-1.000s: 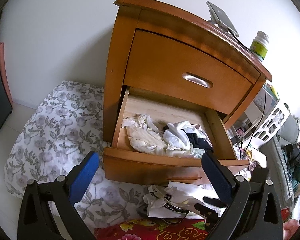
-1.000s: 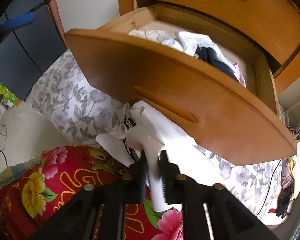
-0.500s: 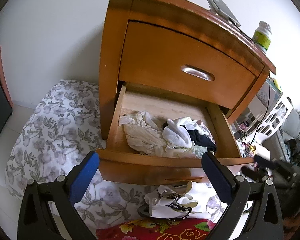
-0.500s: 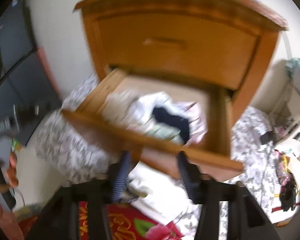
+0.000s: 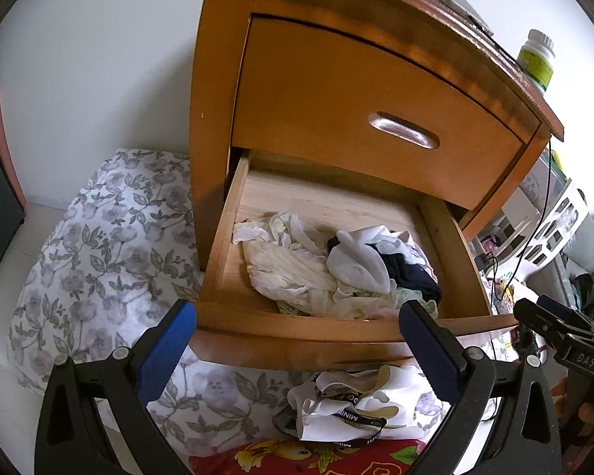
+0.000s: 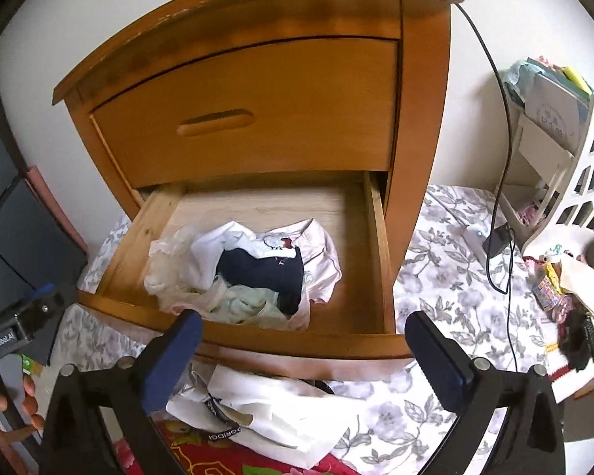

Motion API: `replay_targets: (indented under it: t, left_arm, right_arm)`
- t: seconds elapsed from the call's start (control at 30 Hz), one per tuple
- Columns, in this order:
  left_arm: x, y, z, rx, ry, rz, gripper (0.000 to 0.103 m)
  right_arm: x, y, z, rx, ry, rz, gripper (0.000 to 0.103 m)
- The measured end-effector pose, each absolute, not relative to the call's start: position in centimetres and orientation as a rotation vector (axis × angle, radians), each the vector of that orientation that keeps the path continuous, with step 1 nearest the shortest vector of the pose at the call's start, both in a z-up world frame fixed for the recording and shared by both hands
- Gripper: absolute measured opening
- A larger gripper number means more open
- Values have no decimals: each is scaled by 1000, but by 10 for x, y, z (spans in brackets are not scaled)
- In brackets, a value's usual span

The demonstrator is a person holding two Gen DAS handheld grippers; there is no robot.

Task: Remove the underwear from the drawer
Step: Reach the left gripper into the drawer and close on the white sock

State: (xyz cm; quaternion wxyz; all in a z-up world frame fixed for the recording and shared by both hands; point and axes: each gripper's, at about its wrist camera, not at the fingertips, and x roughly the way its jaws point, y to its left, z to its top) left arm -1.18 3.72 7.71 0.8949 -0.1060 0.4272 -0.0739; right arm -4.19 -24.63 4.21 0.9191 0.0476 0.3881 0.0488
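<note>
**Digging through the nightstand drawer**

Looking from the left wrist: left claw (image 5: 297, 340) spread wide, nothing in it, hovering at the open drawer (image 5: 297, 336) front. Underwear pile (image 5: 336, 269) sits inside, crumpled cream, white and navy pieces. A white pair (image 5: 360, 407) with a black lettered waistband lies on the floral sheet (image 5: 99, 257) below; the print is too warped to read properly.

Right wrist: right claw (image 6: 301, 336) is opening, nothing between the pads. "GenRobot.AI" shows on the other claw's body.
</note>
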Motion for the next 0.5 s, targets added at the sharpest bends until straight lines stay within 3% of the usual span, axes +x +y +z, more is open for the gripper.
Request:
replay_targets:
  t: [0.5]
  left_arm:
    - [39, 22, 93, -189, 859, -250, 102]
  right_arm:
    - [-34, -259, 40, 103, 742, 63, 103]
